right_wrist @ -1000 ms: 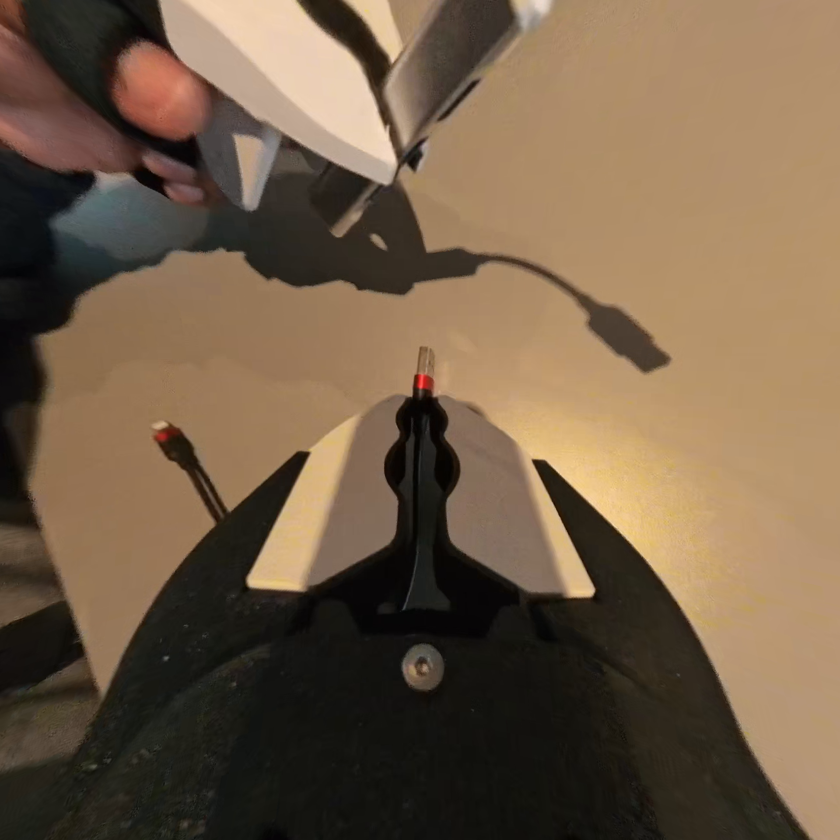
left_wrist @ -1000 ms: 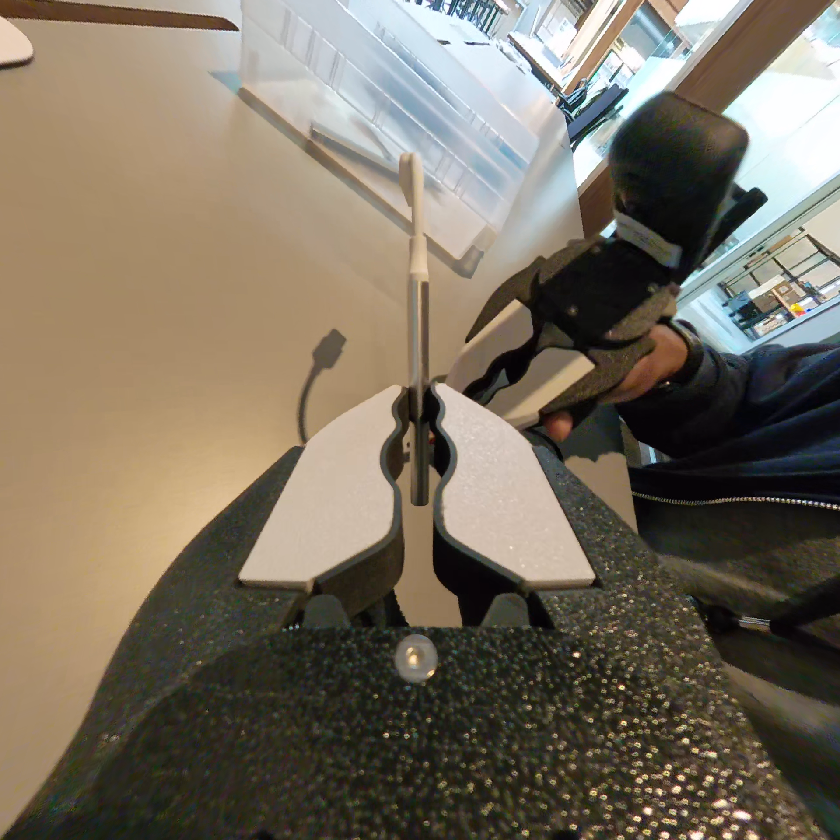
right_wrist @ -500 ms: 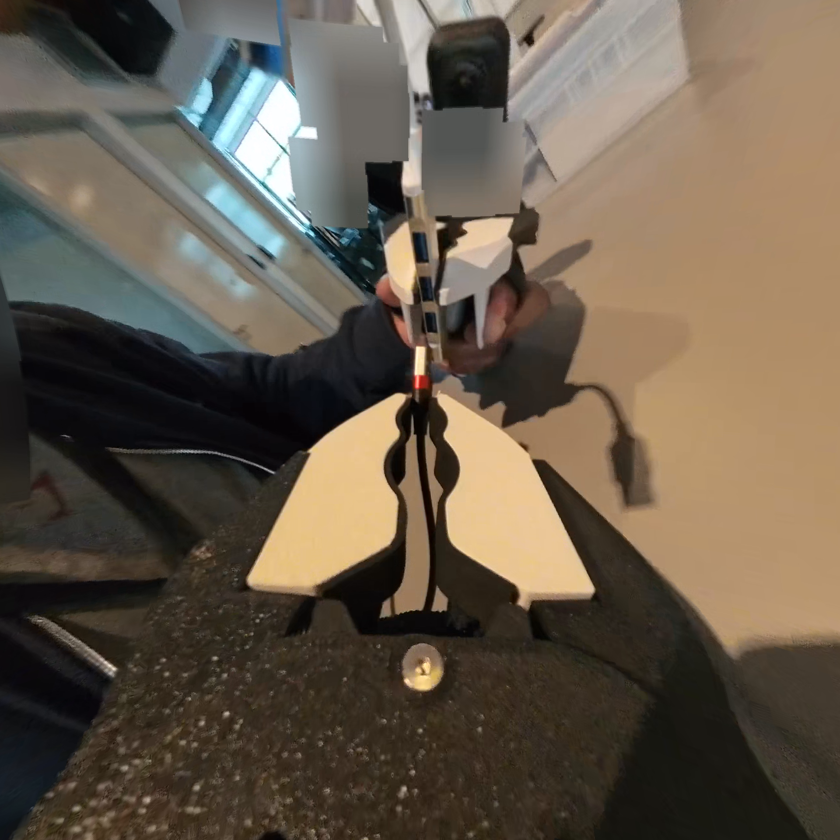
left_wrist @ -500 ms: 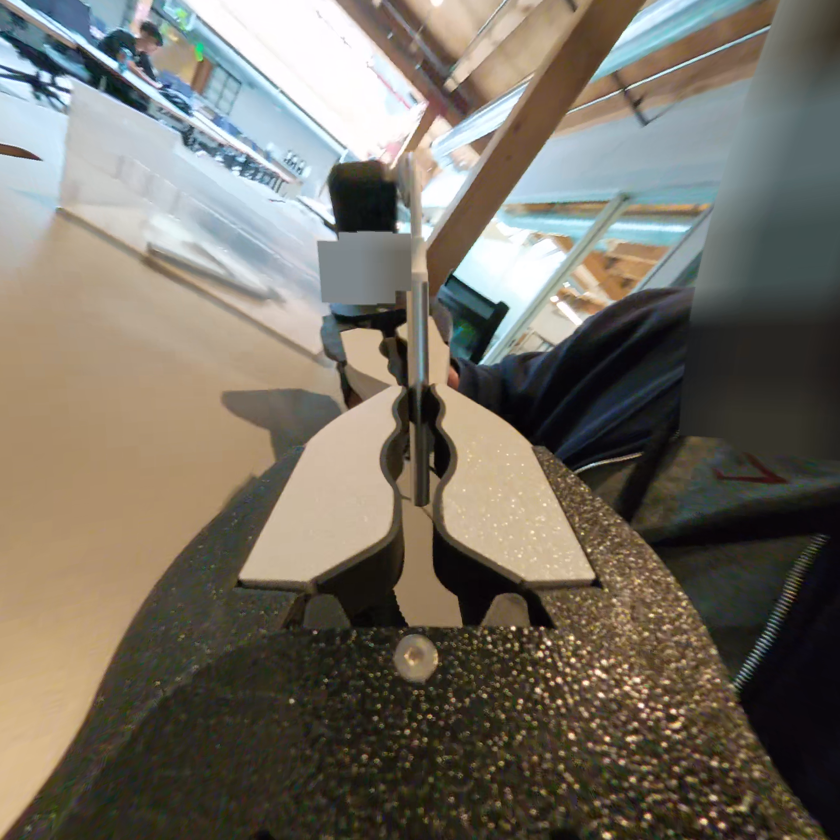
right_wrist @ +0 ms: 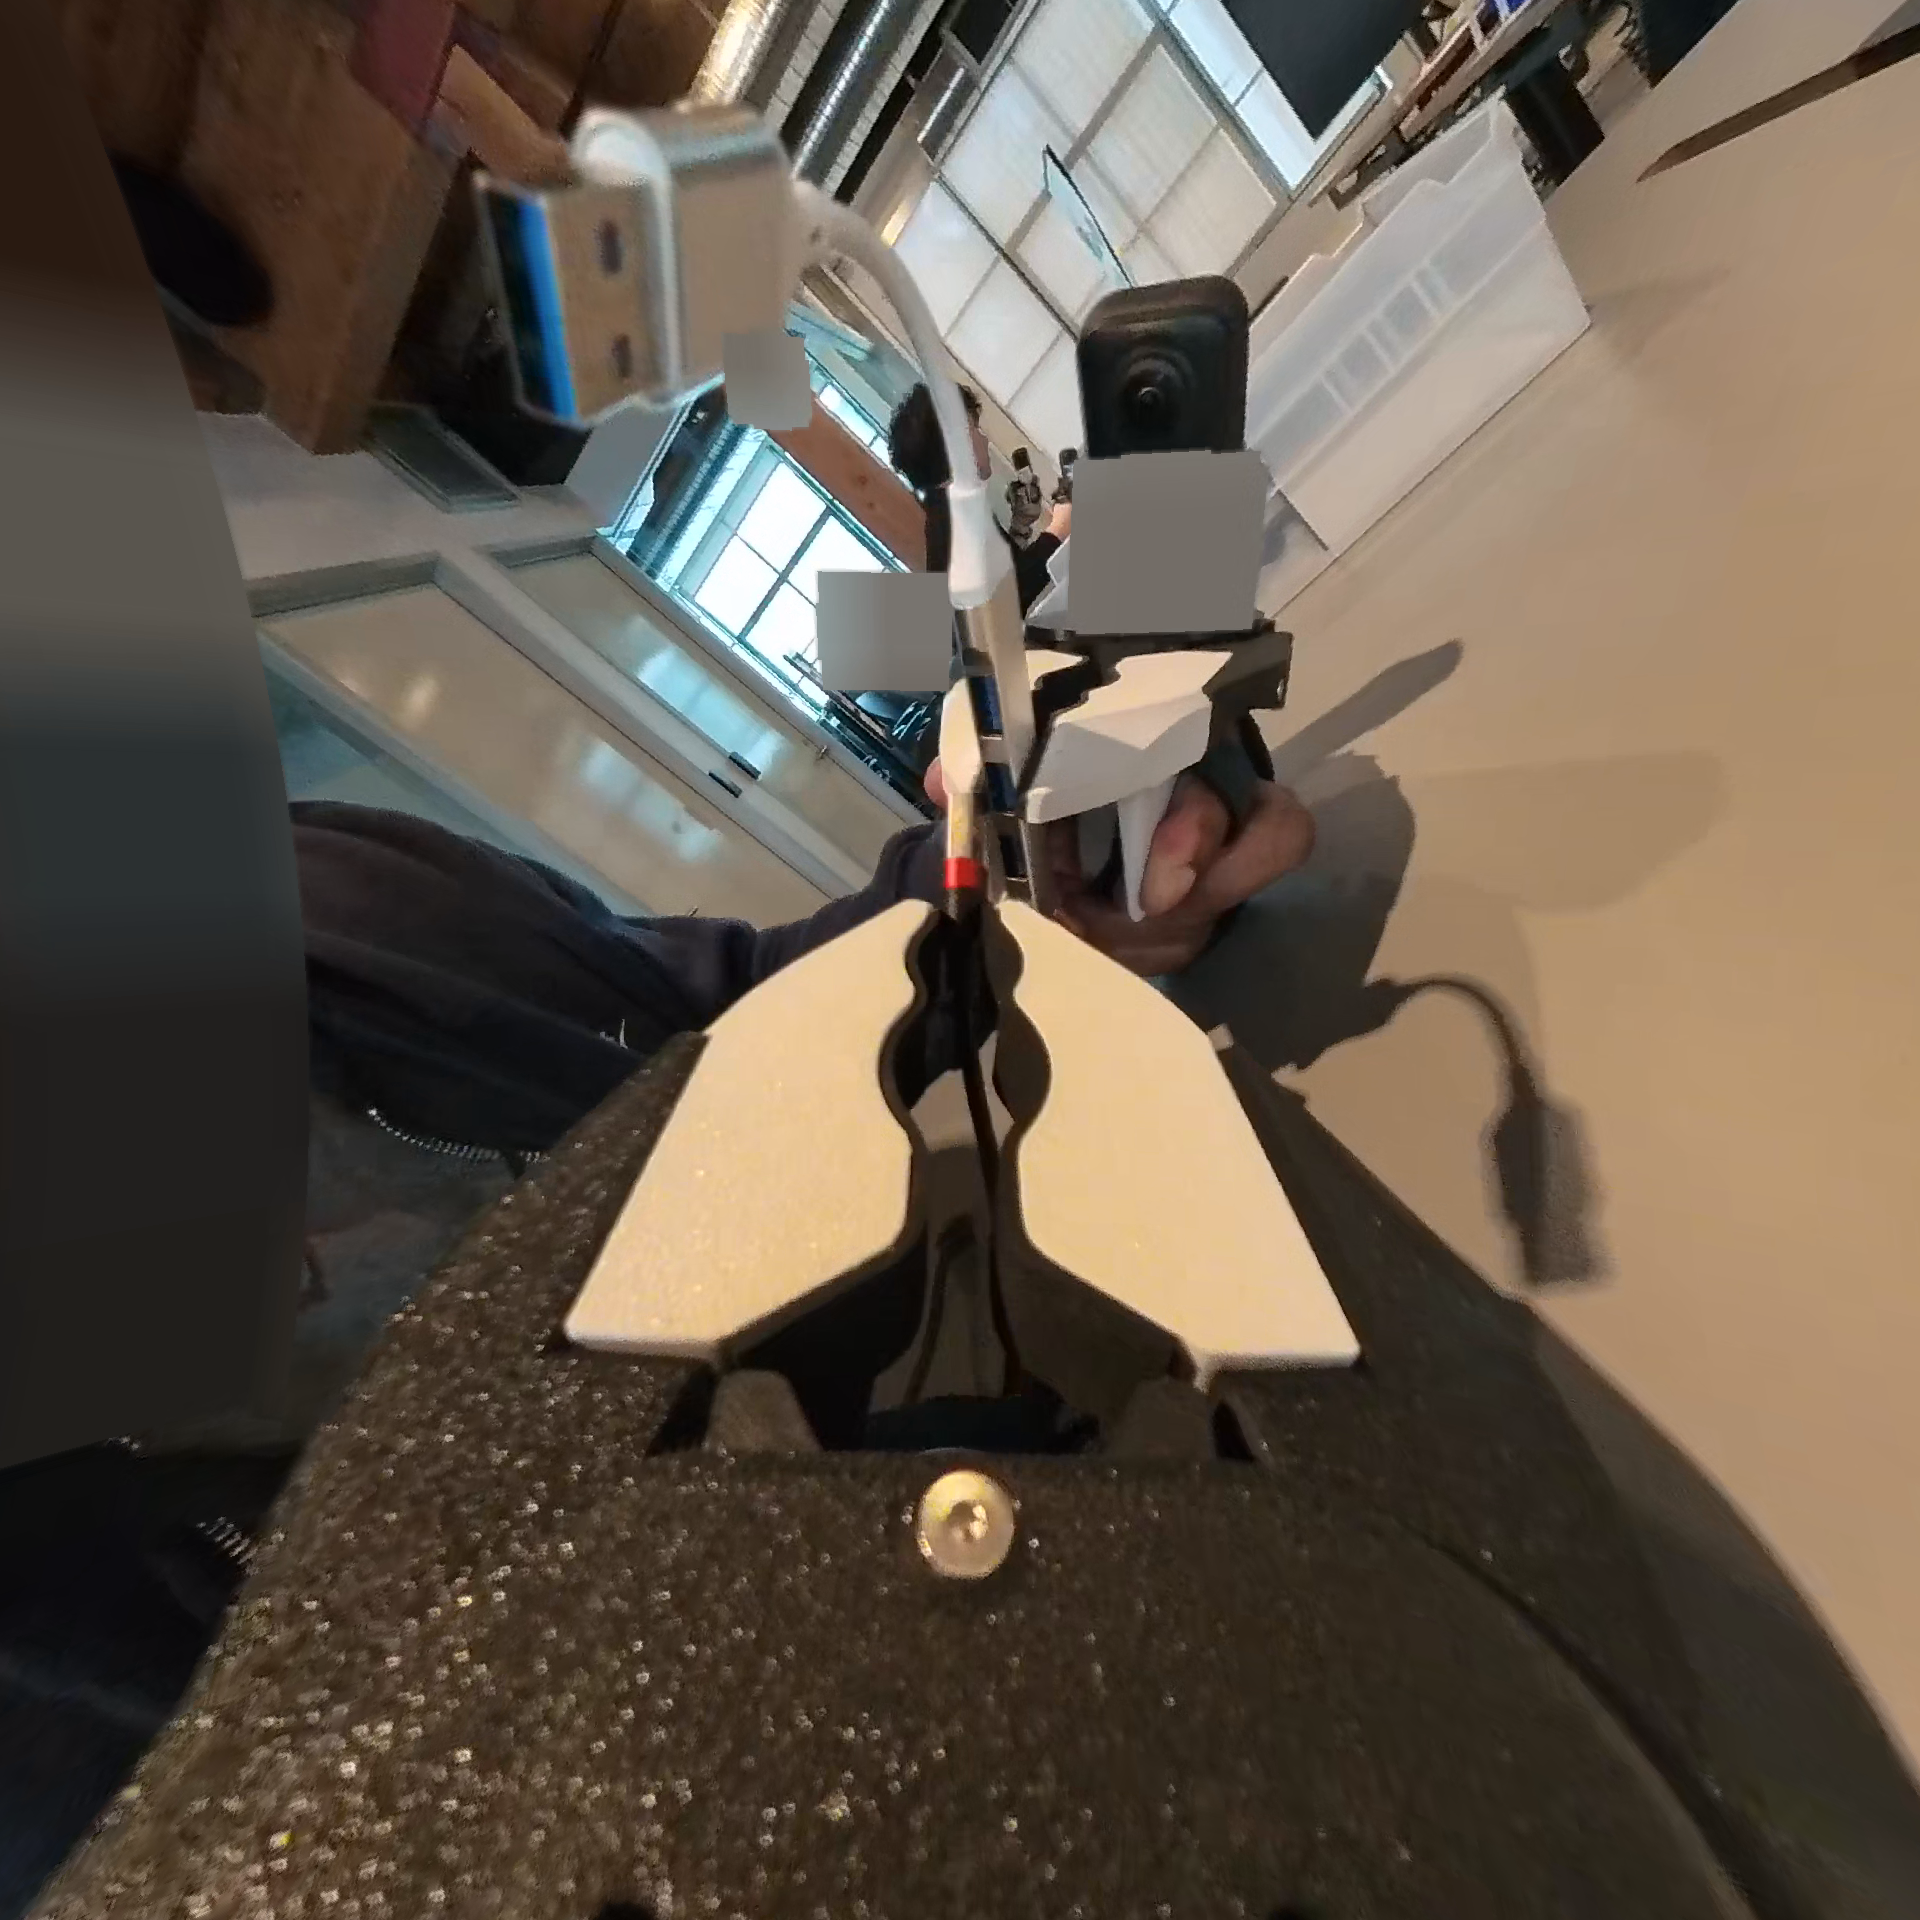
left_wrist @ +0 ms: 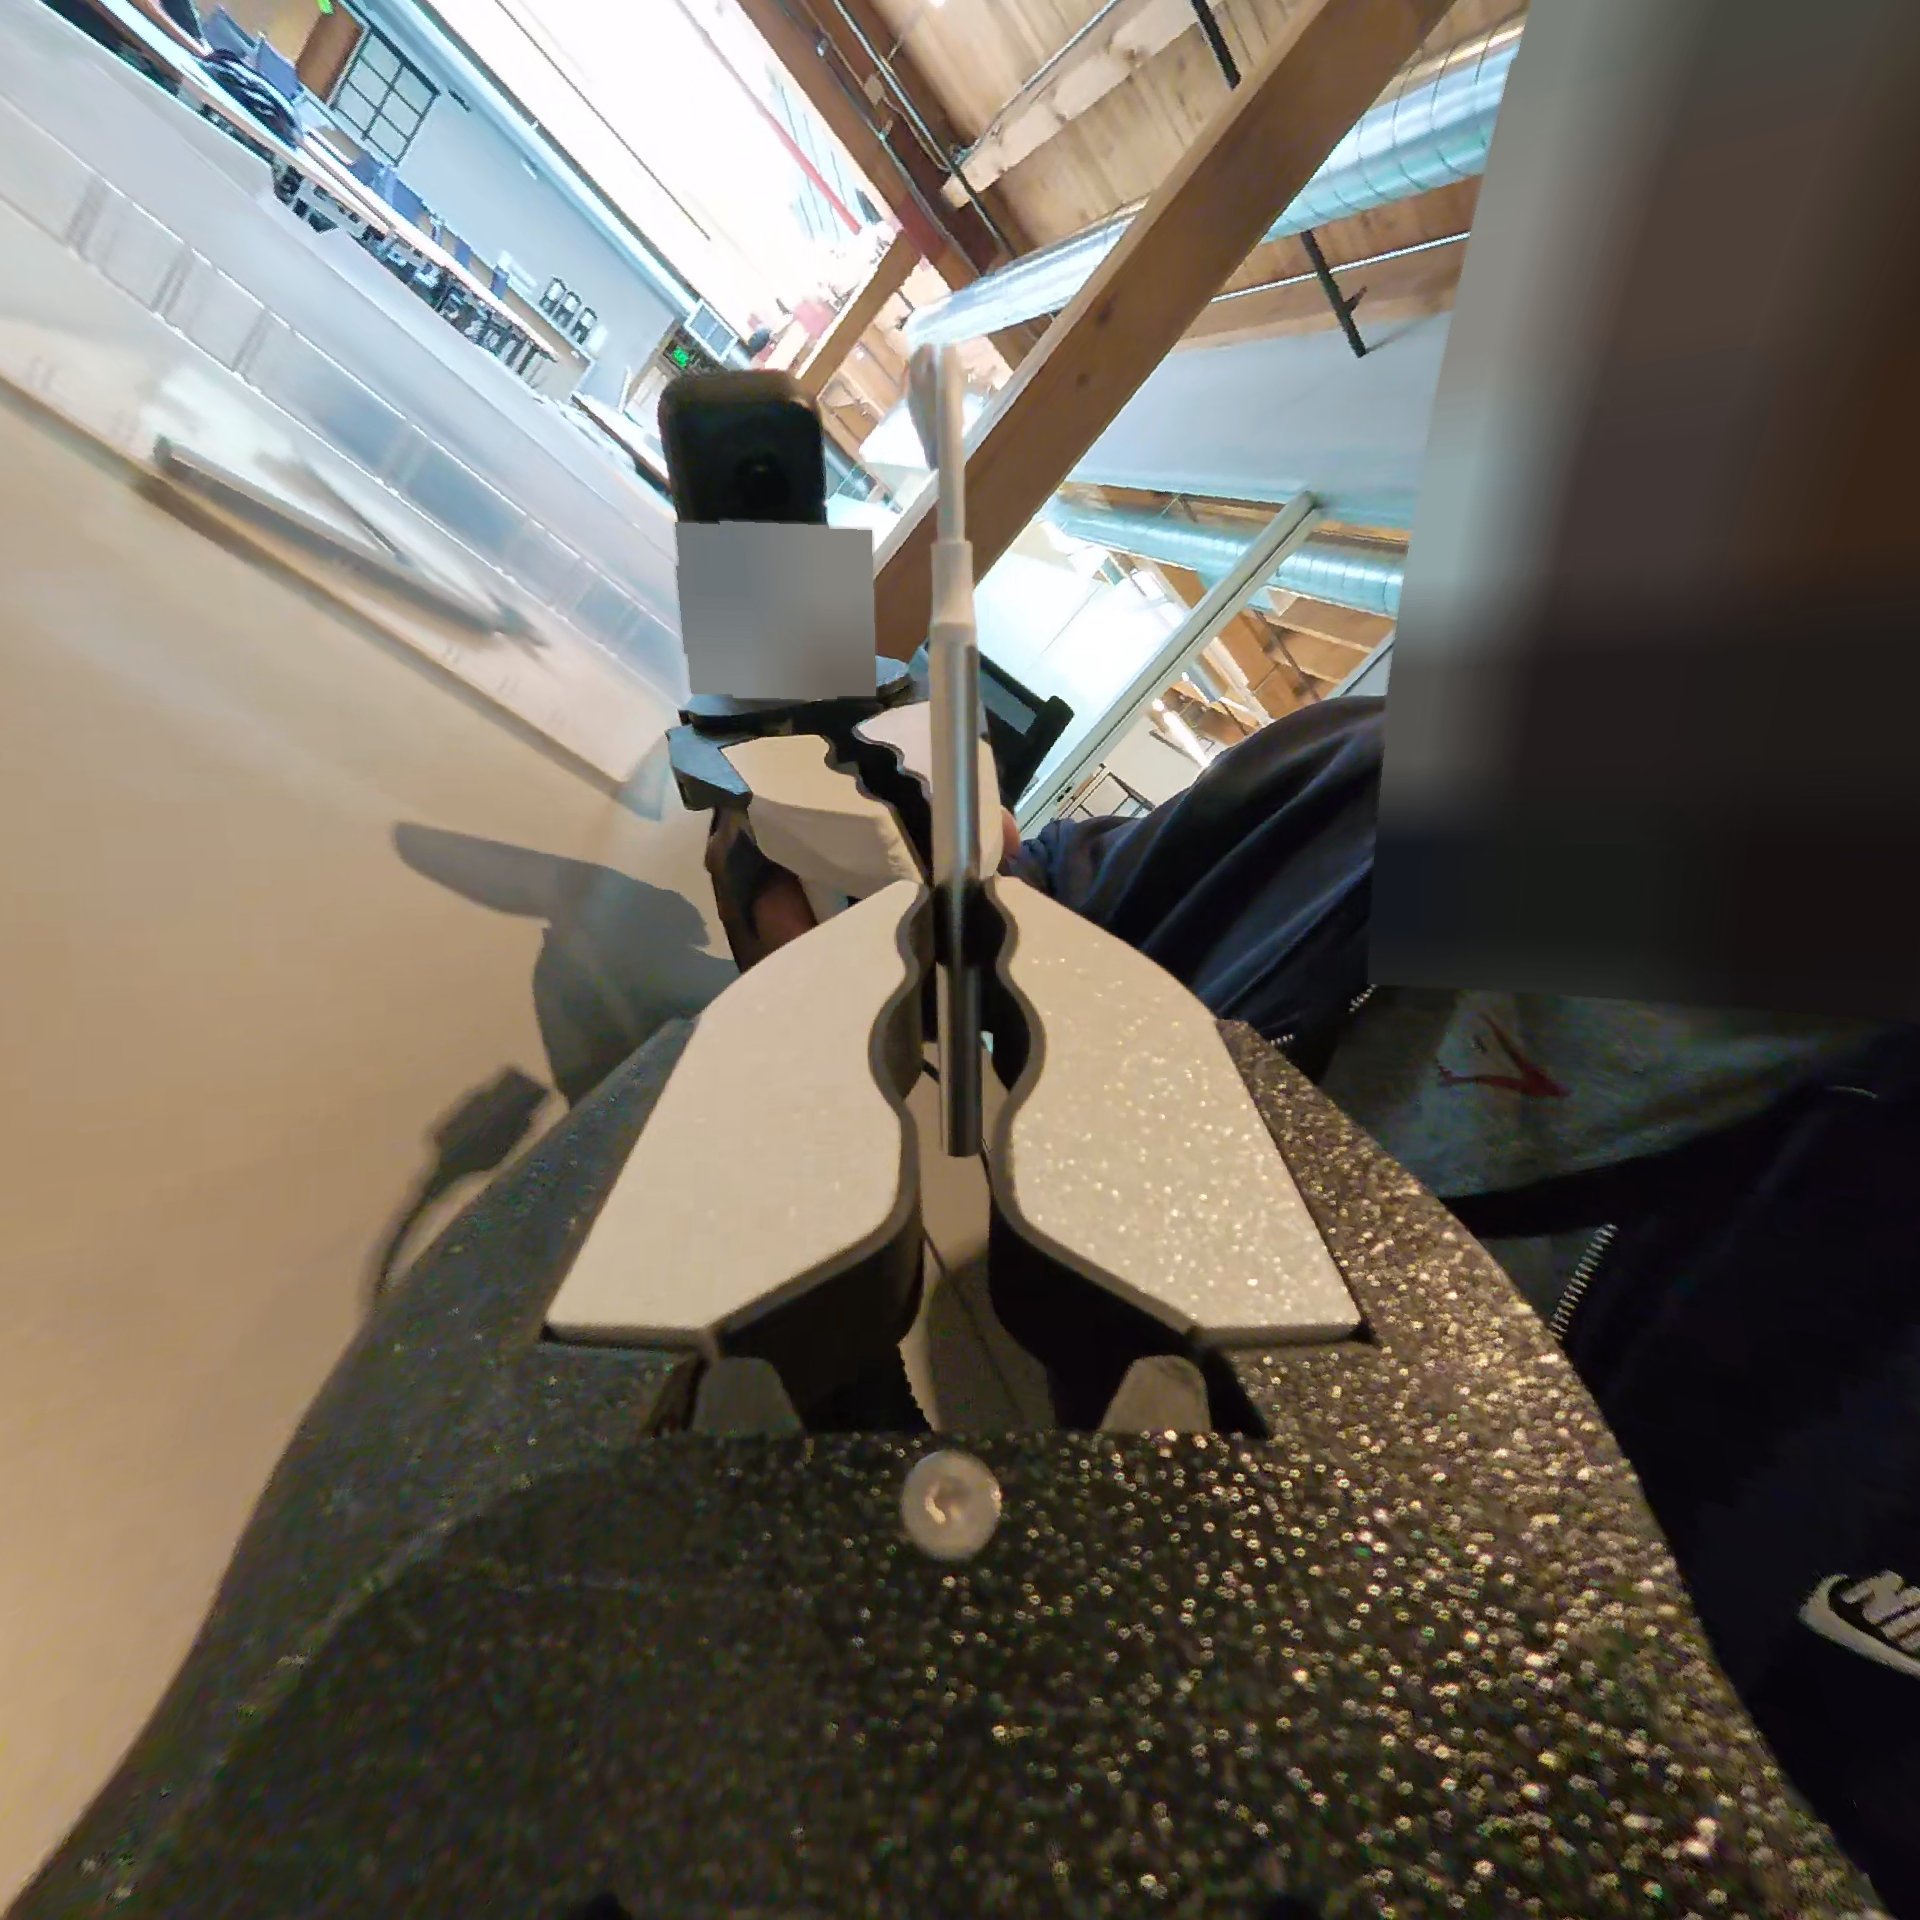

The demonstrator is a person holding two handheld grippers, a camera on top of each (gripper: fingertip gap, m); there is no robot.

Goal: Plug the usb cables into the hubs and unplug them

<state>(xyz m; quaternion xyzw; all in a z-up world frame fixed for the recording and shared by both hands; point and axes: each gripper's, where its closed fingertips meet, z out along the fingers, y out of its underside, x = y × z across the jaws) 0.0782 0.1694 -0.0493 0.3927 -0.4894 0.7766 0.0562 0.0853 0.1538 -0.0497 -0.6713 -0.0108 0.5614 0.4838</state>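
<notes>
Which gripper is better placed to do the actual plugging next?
Right. The right gripper is shut on the black USB cable, its red-banded plug right at the hub. The left gripper is shut on that hub, so it likely just steadies it.

White plug (right_wrist: 623, 260): close, blurred. Black cable (right_wrist: 987, 1143): lower run hidden between fingers. Hub (left_wrist: 961, 935): edge-on, ports unseen. Sleeve (left_wrist: 1247, 883): partly cut off.

An open-plan industrial workspace: exposed timber beams (left_wrist: 1132, 270) and silver ducting (left_wrist: 1340, 197) run overhead, while beyond the pale tabletop (left_wrist: 208, 831) stretch rows of long desks with chairs (left_wrist: 416, 260). Glass-walled rooms (right_wrist: 582, 665) and tall gridded windows (right_wrist: 1018, 166) line the hall.
</notes>
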